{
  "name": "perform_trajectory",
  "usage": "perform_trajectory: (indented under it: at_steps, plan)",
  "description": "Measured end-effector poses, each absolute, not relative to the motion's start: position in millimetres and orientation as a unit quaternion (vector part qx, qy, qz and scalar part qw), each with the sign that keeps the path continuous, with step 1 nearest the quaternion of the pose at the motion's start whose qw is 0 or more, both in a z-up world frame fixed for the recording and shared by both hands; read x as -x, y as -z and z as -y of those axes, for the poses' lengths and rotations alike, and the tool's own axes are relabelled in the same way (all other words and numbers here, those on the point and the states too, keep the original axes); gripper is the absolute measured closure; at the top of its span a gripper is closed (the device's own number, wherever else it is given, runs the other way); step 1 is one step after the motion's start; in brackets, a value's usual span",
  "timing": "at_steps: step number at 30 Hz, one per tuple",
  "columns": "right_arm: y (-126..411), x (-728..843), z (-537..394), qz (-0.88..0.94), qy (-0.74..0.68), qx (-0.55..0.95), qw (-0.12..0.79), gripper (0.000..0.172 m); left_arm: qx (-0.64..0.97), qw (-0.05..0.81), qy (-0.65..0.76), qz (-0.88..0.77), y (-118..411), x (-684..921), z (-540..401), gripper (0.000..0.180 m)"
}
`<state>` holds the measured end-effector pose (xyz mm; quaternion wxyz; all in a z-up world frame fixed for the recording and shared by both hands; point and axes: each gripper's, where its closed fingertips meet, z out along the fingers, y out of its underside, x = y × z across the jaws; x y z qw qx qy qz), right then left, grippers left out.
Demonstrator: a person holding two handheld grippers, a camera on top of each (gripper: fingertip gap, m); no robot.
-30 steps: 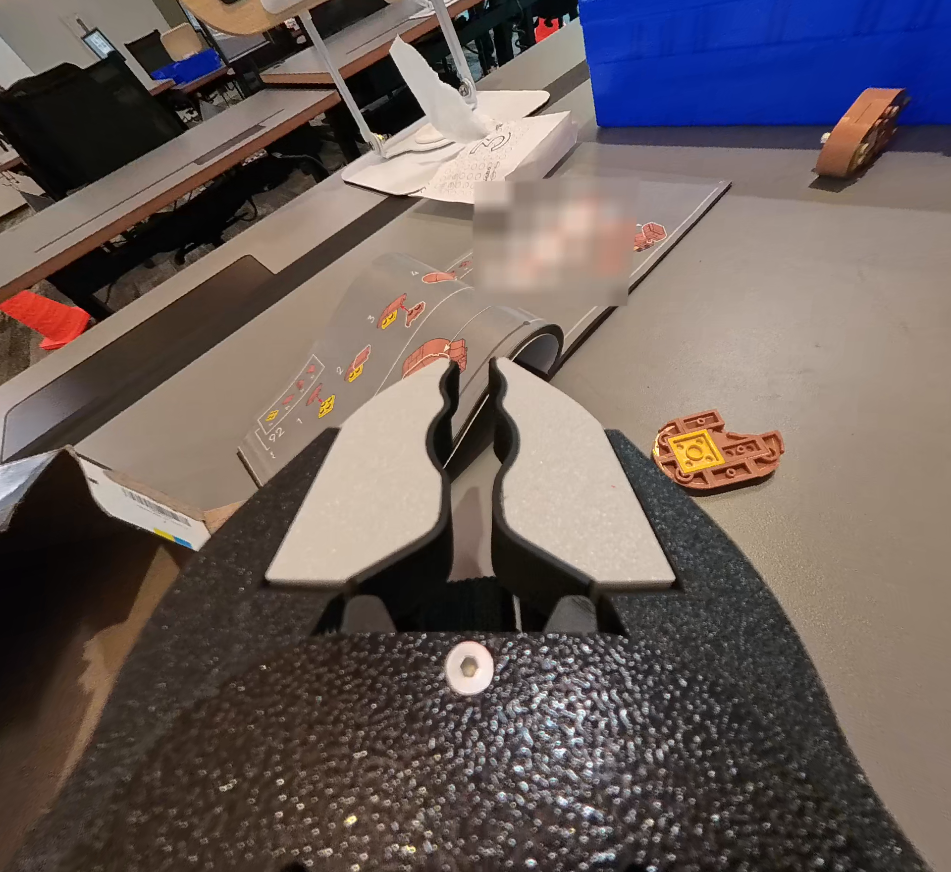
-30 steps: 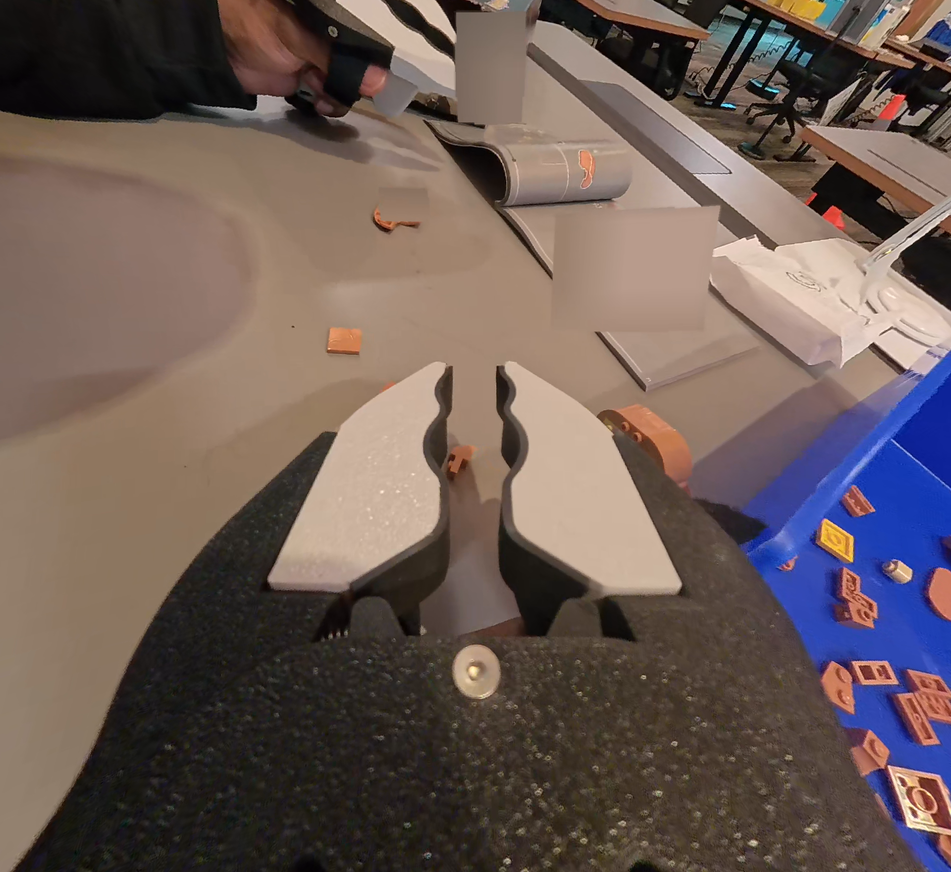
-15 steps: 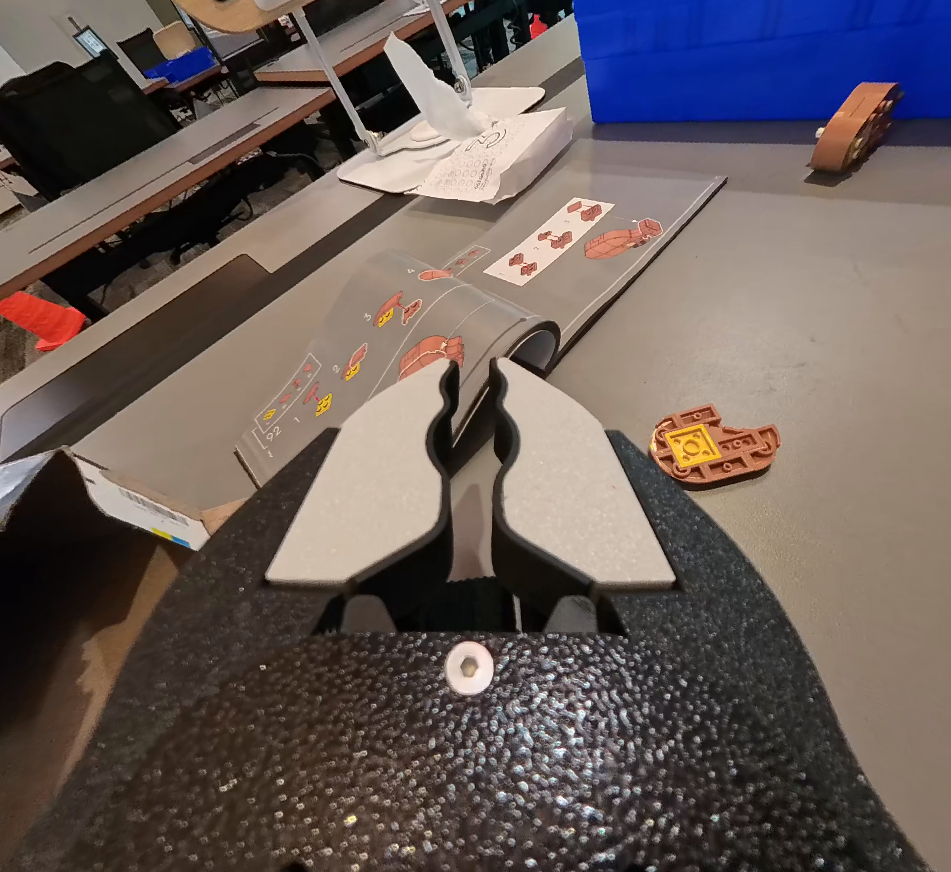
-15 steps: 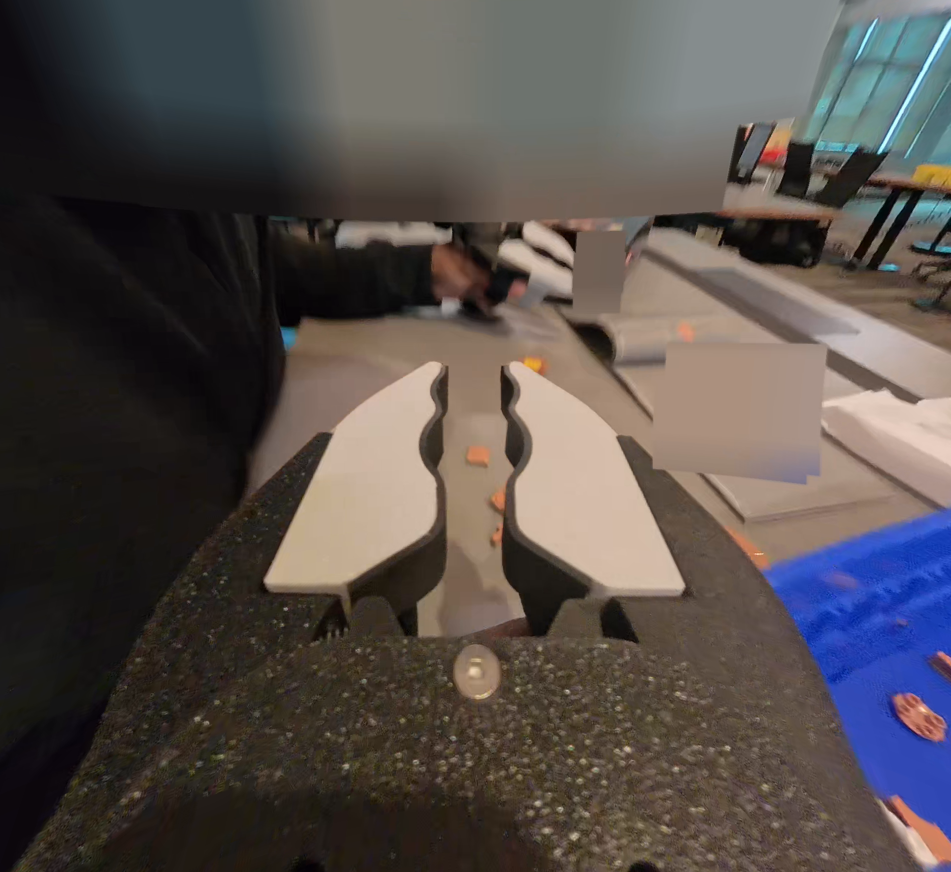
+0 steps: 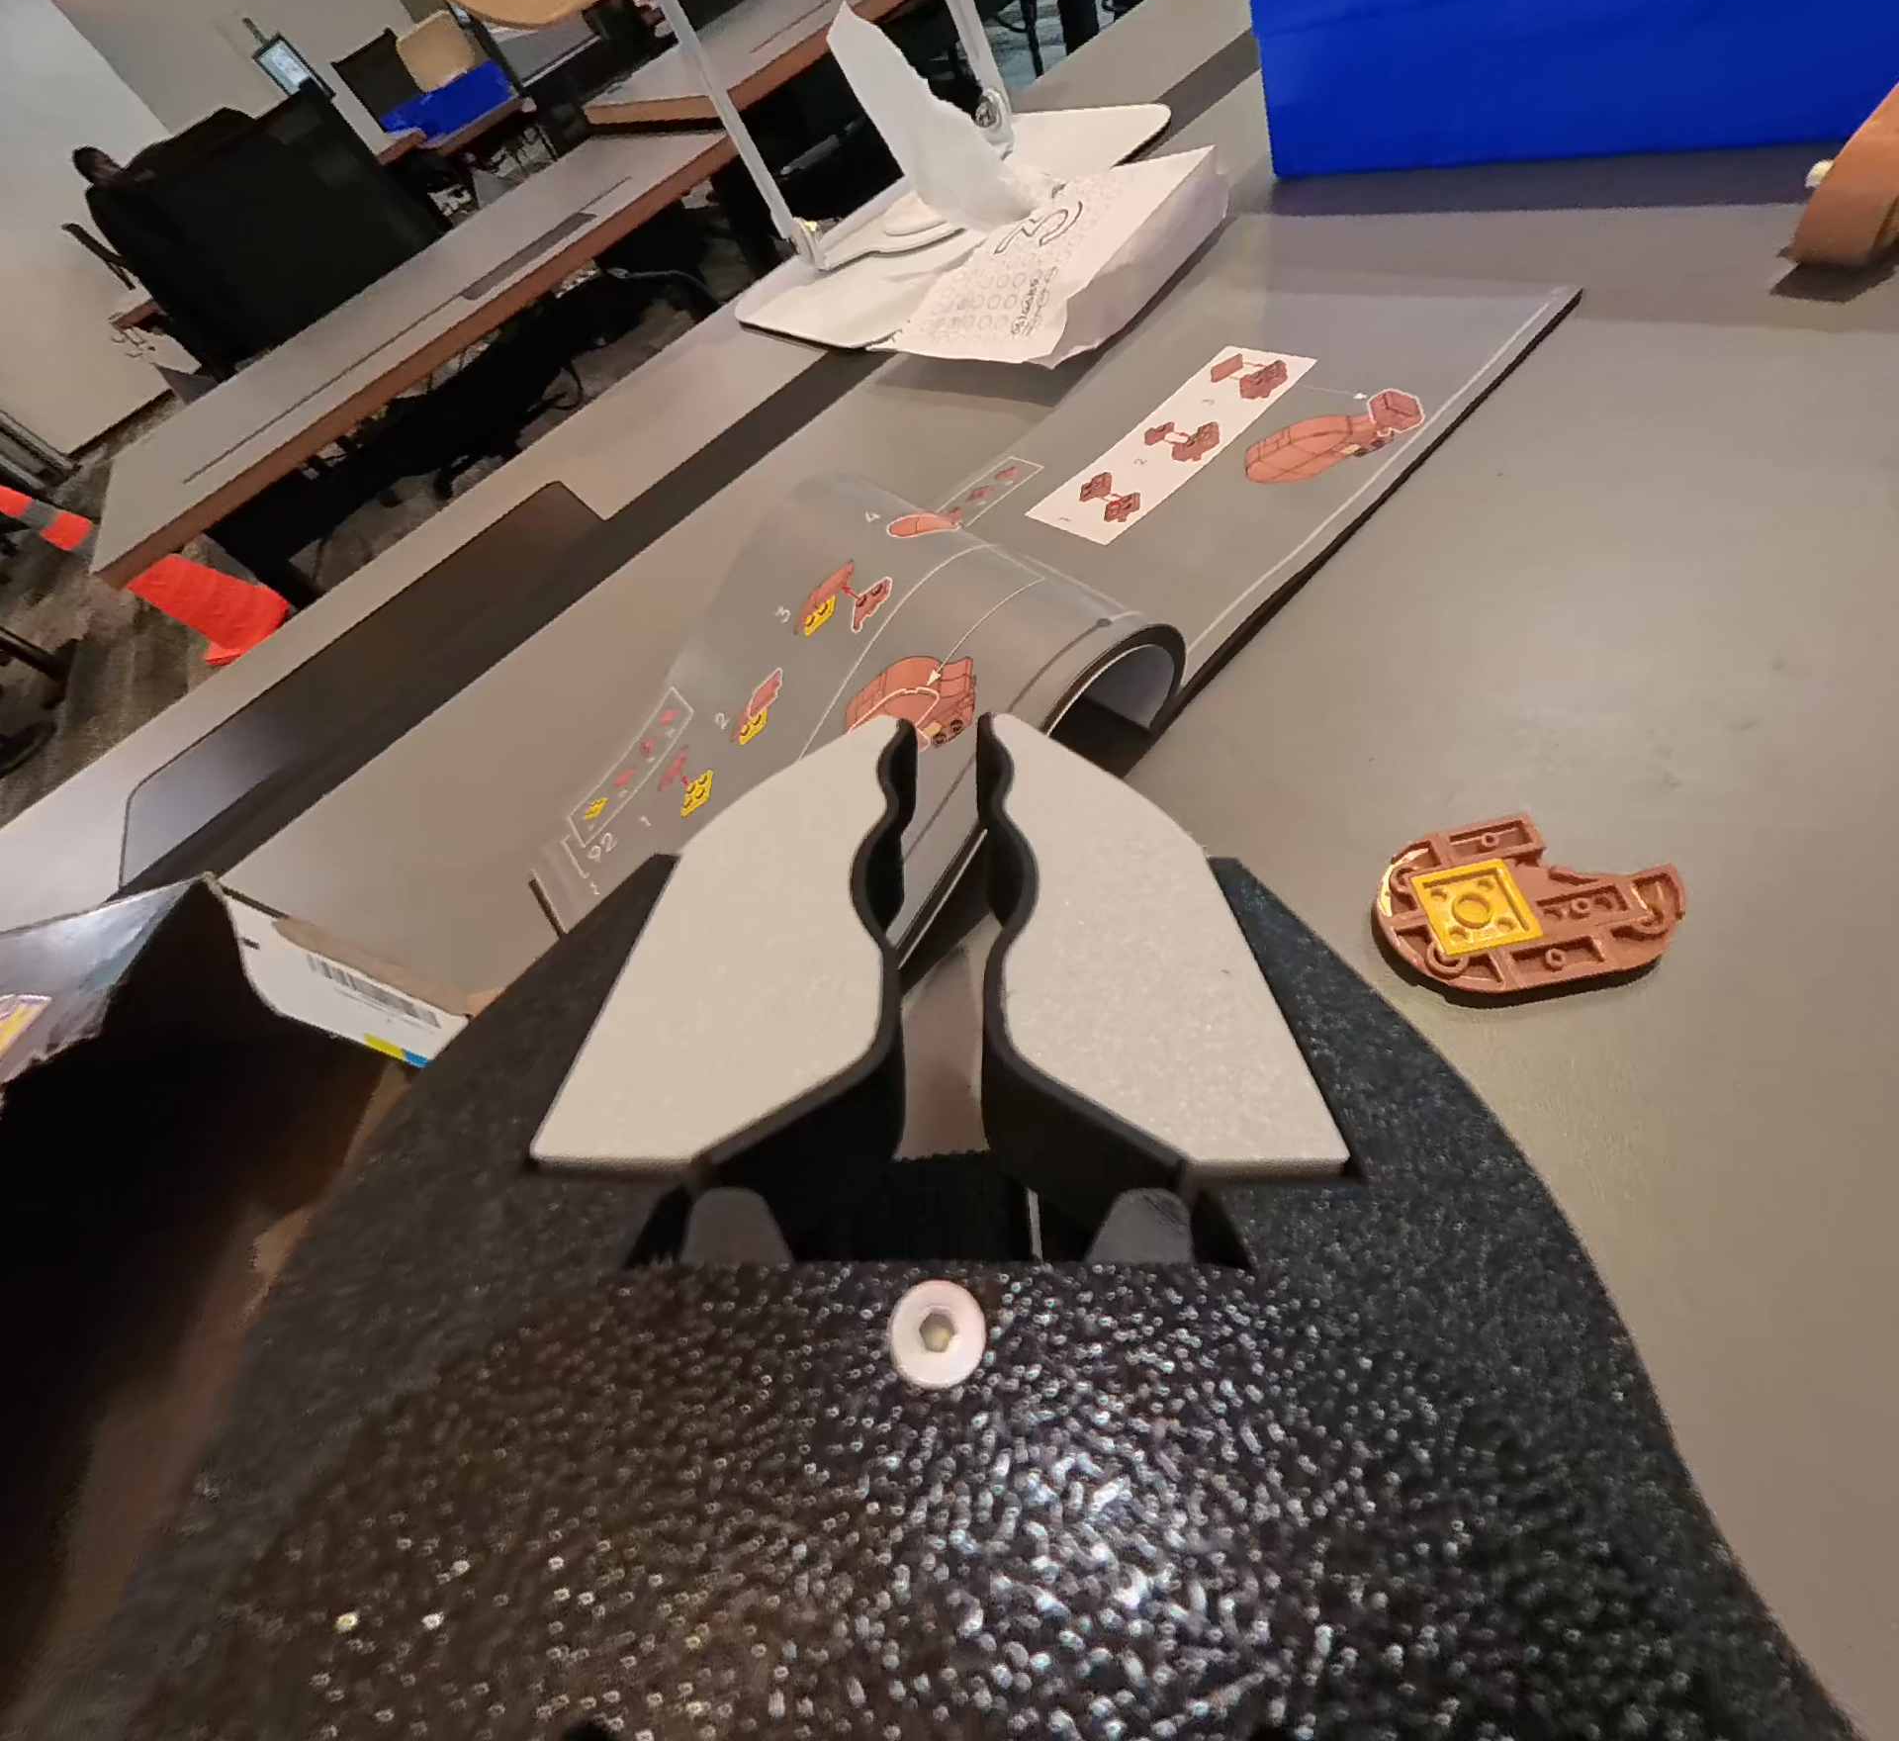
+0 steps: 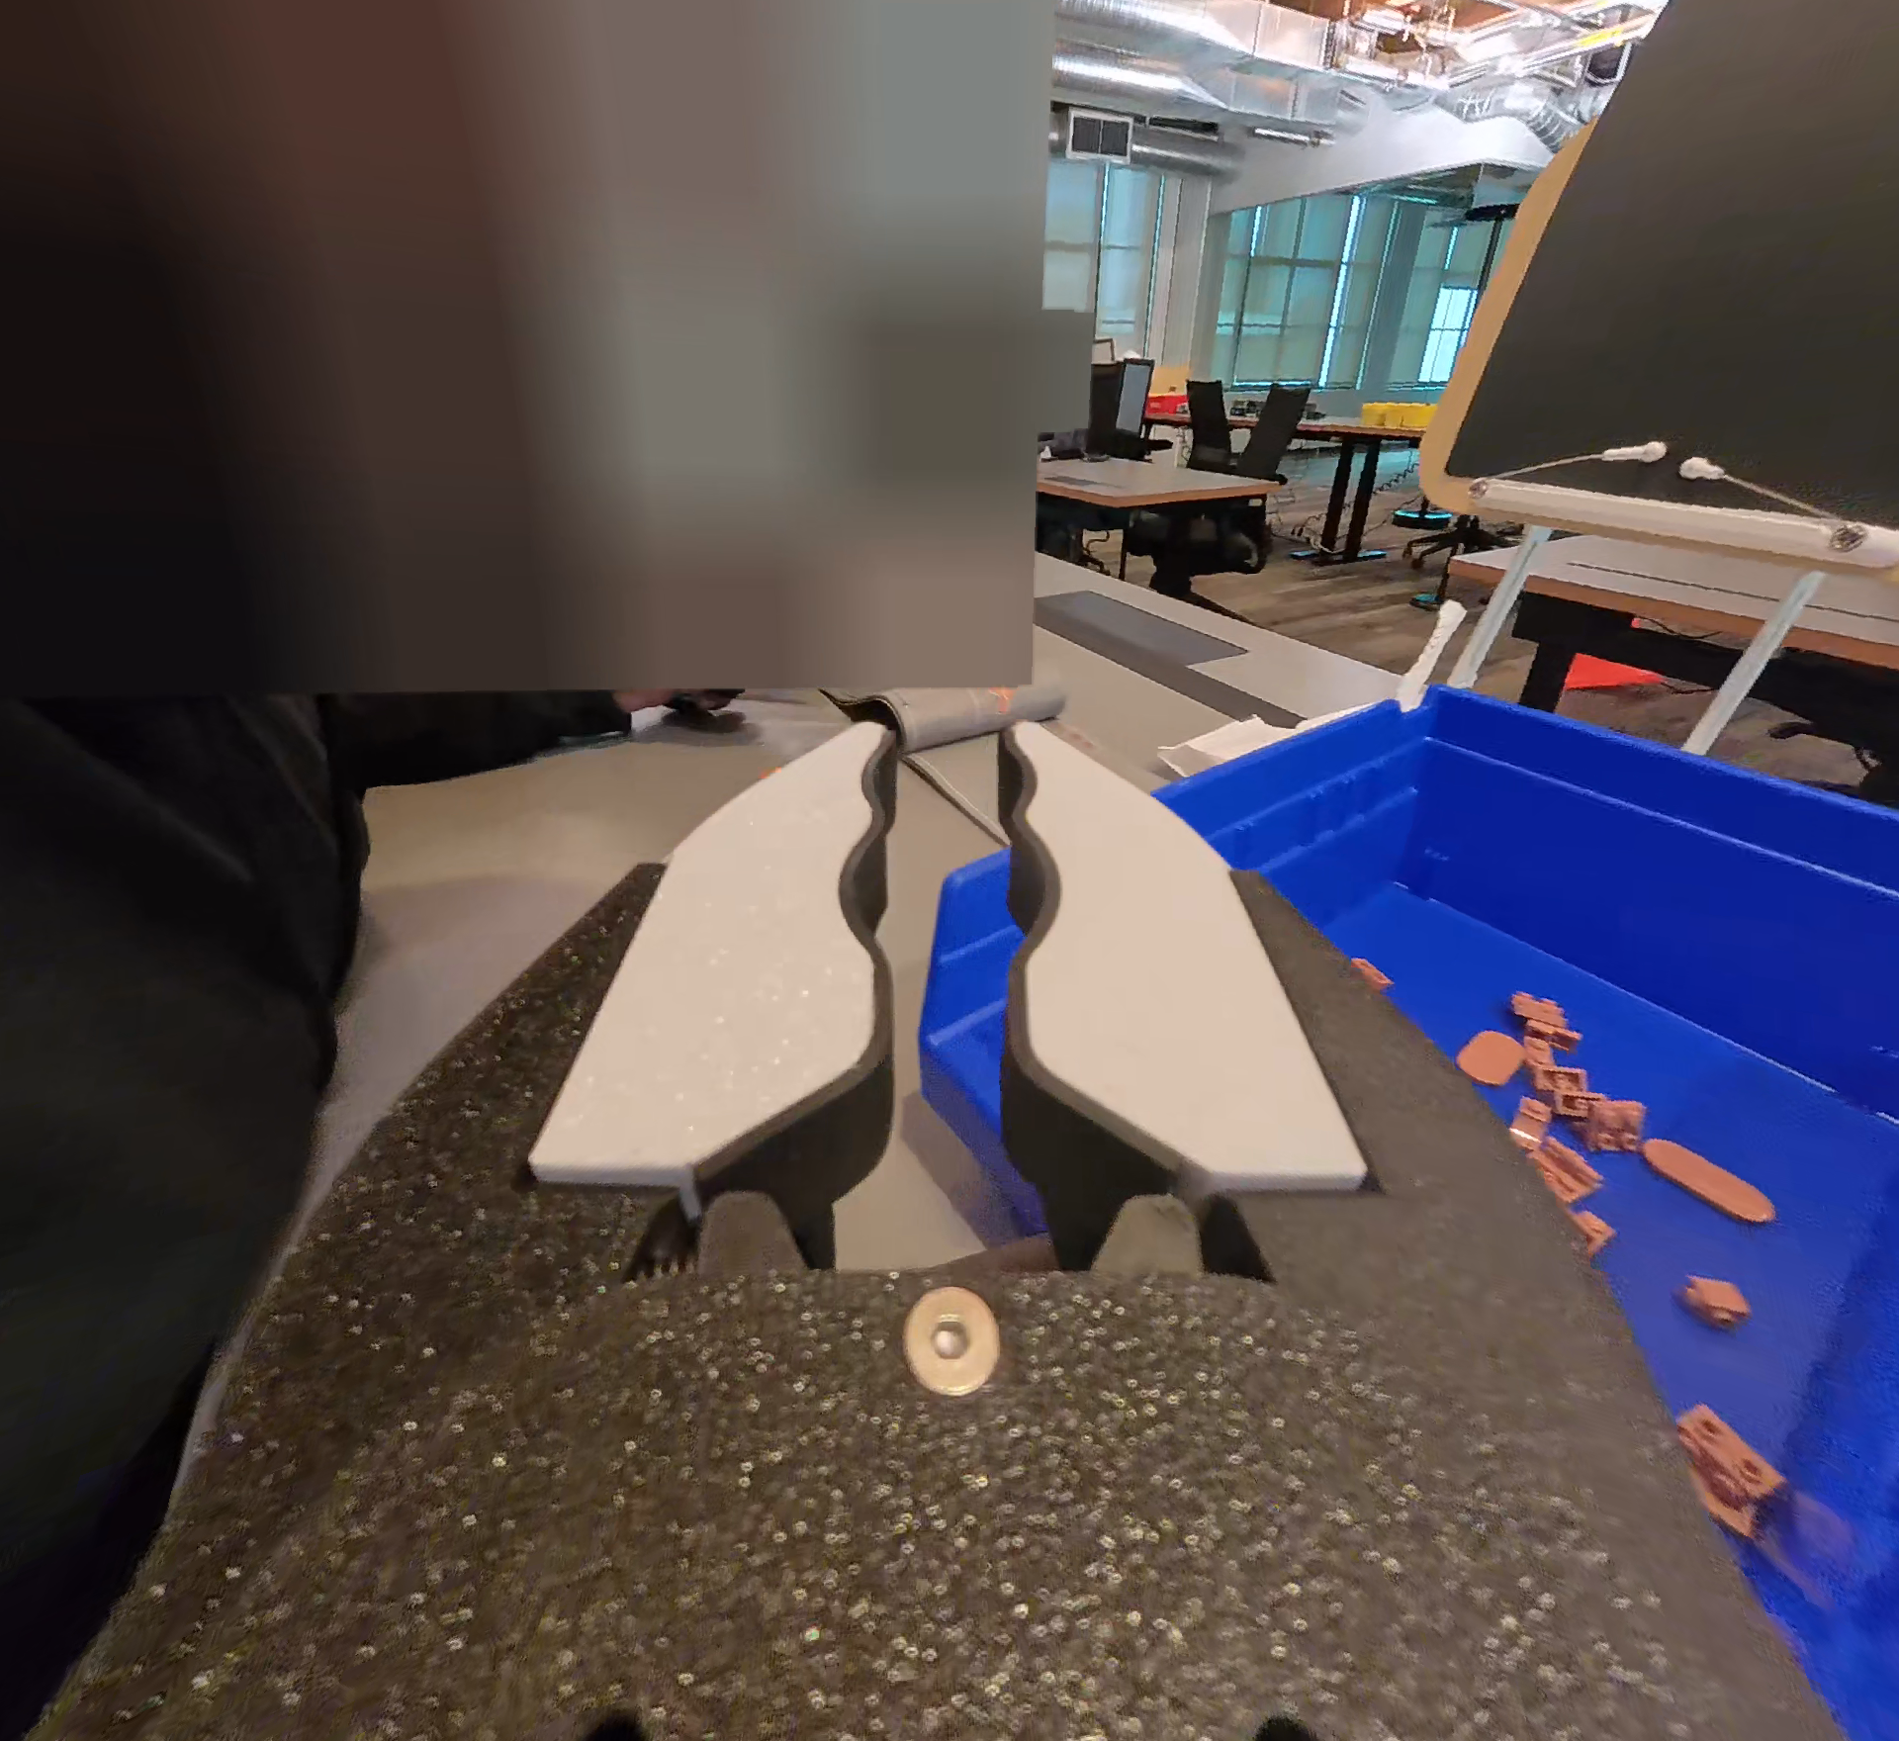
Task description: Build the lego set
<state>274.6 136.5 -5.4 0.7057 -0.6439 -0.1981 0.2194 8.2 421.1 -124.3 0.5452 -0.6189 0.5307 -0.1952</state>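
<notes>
Glossy paper booklet [image 5: 1028, 582]; matt grey tabletop [image 5: 1541, 613]; glossy blue plastic bin [image 6: 1541, 869]; plastic bricks [image 6: 1562, 1106].

Booklet [image 5: 1028, 582], blue bin [image 6: 1541, 869], brown bricks [image 6: 1572, 1126]

The open instruction booklet [image 5: 1028, 582] carries printed step and page numbers; a white bag [image 5: 1038, 294] bears printed marks.

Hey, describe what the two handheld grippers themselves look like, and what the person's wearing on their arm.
Both match: the left gripper and right gripper each have a black pebbled body, one silver screw in the middle, and two flat light-grey fingers with wavy black inner edges. No cables show. The person's sleeve is black.
</notes>
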Motion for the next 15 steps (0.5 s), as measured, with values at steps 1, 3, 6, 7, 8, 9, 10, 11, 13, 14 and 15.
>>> perform_trajectory:
  at_steps: [1,3,6,7,8,9,10,11,13,14,15]
  plan:
    - [4,-277,-138,0.199,-0.214,0.646,0.705,0.154,0.620,0.546,0.192,-0.530,125,-8,-422,0.170]
    - [-3,-289,-148,0.209,-0.168,0.674,0.688,0.159,0.623,0.548,0.184,-0.527,125,-8,-424,0.170]
    - [-9,-327,-183,0.276,-0.020,0.765,0.582,0.162,0.627,0.549,0.175,-0.525,126,-8,-426,0.170]
    - [-3,-340,-197,0.320,0.022,0.795,0.515,0.162,0.626,0.549,0.175,-0.526,126,-8,-425,0.170]
    - [11,-354,-210,0.361,0.043,0.825,0.433,0.162,0.625,0.549,0.176,-0.526,126,-9,-425,0.170]
    - [29,-364,-220,0.396,0.037,0.851,0.344,0.162,0.625,0.548,0.176,-0.527,126,-9,-425,0.170]
    - [48,-372,-228,0.422,0.023,0.867,0.264,0.163,0.626,0.547,0.176,-0.527,126,-9,-425,0.170]
    - [66,-380,-238,0.442,0.019,0.874,0.201,0.164,0.626,0.547,0.176,-0.527,126,-9,-426,0.170]
    - [102,-394,-251,0.468,0.019,0.878,0.100,0.165,0.625,0.550,0.176,-0.524,125,-9,-426,0.170]
    - [116,-401,-257,0.474,0.027,0.877,0.069,0.165,0.624,0.553,0.177,-0.523,124,-8,-426,0.170]
    - [126,-406,-263,0.477,0.037,0.876,0.050,0.165,0.622,0.556,0.177,-0.522,124,-8,-425,0.170]
